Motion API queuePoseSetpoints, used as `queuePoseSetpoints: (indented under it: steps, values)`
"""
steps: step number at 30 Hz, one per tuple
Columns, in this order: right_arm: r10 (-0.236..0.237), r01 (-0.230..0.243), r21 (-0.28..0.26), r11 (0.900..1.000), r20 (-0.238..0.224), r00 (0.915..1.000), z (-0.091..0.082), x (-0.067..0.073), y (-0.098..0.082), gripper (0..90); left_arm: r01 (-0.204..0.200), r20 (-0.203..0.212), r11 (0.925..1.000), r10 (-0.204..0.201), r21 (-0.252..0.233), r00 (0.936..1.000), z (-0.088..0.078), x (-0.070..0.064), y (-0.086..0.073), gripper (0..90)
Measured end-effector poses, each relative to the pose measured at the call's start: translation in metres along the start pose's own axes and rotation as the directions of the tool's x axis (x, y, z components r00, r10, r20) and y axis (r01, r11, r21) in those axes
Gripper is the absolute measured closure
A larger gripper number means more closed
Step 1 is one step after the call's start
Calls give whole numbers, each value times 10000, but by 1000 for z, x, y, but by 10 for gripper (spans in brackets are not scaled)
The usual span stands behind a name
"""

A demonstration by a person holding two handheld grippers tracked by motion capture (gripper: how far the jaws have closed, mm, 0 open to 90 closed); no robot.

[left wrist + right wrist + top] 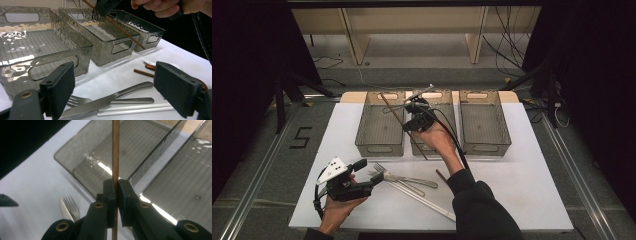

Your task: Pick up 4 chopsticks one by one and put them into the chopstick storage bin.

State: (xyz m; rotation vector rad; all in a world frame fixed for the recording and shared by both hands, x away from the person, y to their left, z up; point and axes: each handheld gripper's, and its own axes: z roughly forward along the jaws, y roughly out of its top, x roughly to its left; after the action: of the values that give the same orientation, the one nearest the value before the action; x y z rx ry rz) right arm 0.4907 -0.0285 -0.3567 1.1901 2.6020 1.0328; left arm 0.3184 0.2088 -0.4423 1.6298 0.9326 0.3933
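Observation:
My right gripper [407, 126] is shut on a brown chopstick [398, 116], held slanted above the left bin [362, 131] and the middle bin [447, 105]. In the right gripper view the jaws [116, 187] pinch the chopstick [115, 155] near its middle. Low at the left, my left gripper [374, 181] hangs open with nothing between its jaws. Just past it [120, 87] on the table lie a knife [107, 100], a fork [135, 100] and a pair of white chopsticks [135, 109]. A second brown chopstick [143, 73] lies beyond them.
Three clear grey bins stand in a row at the back of the white table [522, 190]; the right one [484, 125] holds nothing. A white spoon [150, 62] lies beside the loose brown chopstick. The right forearm [472, 200] covers part of the table's front.

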Motion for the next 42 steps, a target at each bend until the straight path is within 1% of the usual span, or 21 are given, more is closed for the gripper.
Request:
queuePoseSetpoints:
  steps: [3,6,7,8,9,10,20,25,27,29,34,37,42]
  values:
    - [87,-87,-70,9999,-37,10000,2,0,5,854,-12,14,10000,12,9,10000,0,0,0,170]
    - [191,-191,-111,9998,-55,9998,7,0,15,853,-37,16,10000,36,57,10000,0,0,0,170]
    - [191,-191,-111,9998,-55,9998,7,0,15,853,-37,16,10000,36,57,10000,0,0,0,170]
    - [231,-231,-138,9996,-23,9997,9,0,20,853,-27,19,10000,27,35,10000,0,0,0,170]
    - [231,-231,-138,9996,-23,9997,9,0,20,853,-27,19,10000,27,35,10000,0,0,0,170]
    - [327,-328,-188,9993,-64,9994,12,1,26,853,-19,19,10000,19,29,10000,0,0,0,170]
    - [917,-919,-188,9956,-115,9957,27,-4,46,853,33,41,10000,-33,-31,10000,-1,1,0,170]
    - [1051,-1052,-149,9943,-107,9944,36,-3,52,853,48,49,10000,-47,-55,10000,-1,1,0,170]
    - [1256,-1259,-183,9919,-178,9919,39,-4,54,853,76,55,9999,-76,-65,10000,-1,1,0,171]
    - [1356,-1362,-269,9903,-248,9905,41,-5,56,853,65,60,10000,-65,-68,10000,-1,1,0,171]
    - [1508,-1512,-321,9880,-141,9885,45,-5,61,853,85,83,9999,-84,-58,9999,-1,1,1,170]
    - [1535,-1537,-269,9878,-95,9881,47,-6,62,852,79,85,9999,-78,-62,9999,-1,1,1,170]
    - [1618,-1617,-330,9863,4,9868,50,-6,65,852,18,104,10000,-18,-50,9999,-1,0,1,170]
